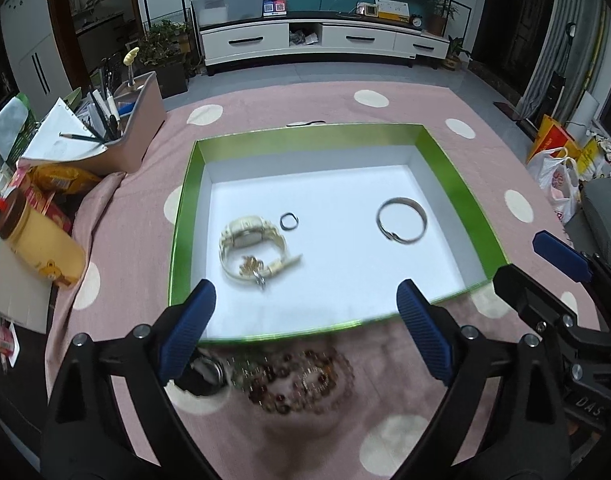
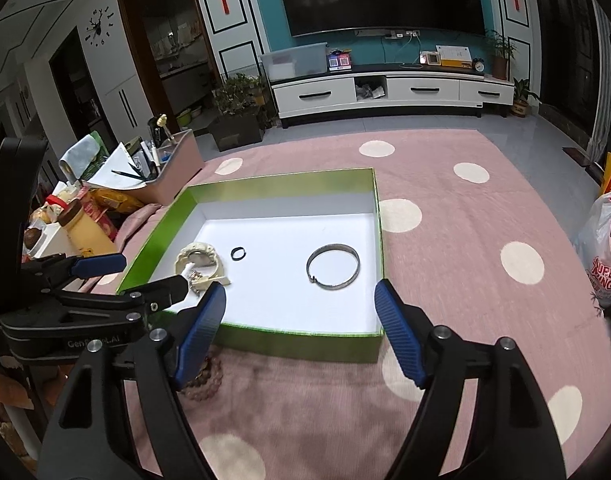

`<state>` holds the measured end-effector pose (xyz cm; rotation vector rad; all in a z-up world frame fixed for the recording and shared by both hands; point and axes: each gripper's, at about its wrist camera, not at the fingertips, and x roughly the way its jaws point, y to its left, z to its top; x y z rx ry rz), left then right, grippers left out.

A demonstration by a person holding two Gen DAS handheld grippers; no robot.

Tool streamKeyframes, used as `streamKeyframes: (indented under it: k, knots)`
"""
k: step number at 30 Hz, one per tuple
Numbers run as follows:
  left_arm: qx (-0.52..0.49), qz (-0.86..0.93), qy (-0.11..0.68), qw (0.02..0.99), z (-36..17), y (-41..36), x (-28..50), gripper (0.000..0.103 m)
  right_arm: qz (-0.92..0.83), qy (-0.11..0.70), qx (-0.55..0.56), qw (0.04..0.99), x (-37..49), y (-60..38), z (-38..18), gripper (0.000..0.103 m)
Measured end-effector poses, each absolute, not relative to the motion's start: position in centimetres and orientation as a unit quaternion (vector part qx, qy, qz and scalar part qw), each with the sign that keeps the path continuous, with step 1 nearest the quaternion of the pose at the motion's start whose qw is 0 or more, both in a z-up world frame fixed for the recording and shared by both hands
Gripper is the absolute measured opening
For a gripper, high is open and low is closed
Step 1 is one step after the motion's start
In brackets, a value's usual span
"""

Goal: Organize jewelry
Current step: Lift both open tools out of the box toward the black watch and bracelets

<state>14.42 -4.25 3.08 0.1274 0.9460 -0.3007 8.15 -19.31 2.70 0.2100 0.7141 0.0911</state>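
Note:
A green box with a white floor [image 1: 329, 184] [image 2: 265, 240] lies on the pink dotted cloth. In it are a cream watch [image 1: 251, 240] [image 2: 201, 262] with a small gold piece [image 1: 251, 266] on it, a dark ring [image 1: 289, 221] [image 2: 239, 253] and a silver bangle [image 1: 402, 220] [image 2: 333, 266]. A brown bead bracelet [image 1: 297, 380] [image 2: 203, 376] and a dark watch [image 1: 205, 374] lie on the cloth in front of the box. My left gripper [image 1: 305, 324] [image 2: 137, 270] is open above the beads. My right gripper [image 2: 301, 316] [image 1: 545, 264] is open and empty at the box's near right corner.
At the left stand a pink organizer with pencils and paper [image 1: 117, 136] [image 2: 161, 176], a yellow bottle [image 1: 41, 240] [image 2: 87, 230] and snack packs [image 1: 61, 180]. Plastic bags [image 1: 557, 176] [image 2: 605, 252] sit at the right. A TV cabinet [image 1: 321, 40] is across the floor.

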Motion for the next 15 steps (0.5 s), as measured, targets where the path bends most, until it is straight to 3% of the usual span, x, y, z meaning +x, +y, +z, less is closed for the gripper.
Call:
streamKeyframes:
  k: [15]
  knots:
    - [0.042,-0.15,0.436,0.886,4.8,-2.8,9.3,0.093,0.047,0.338,0.104,0.934,3.5,-19.1,3.8,0.077]
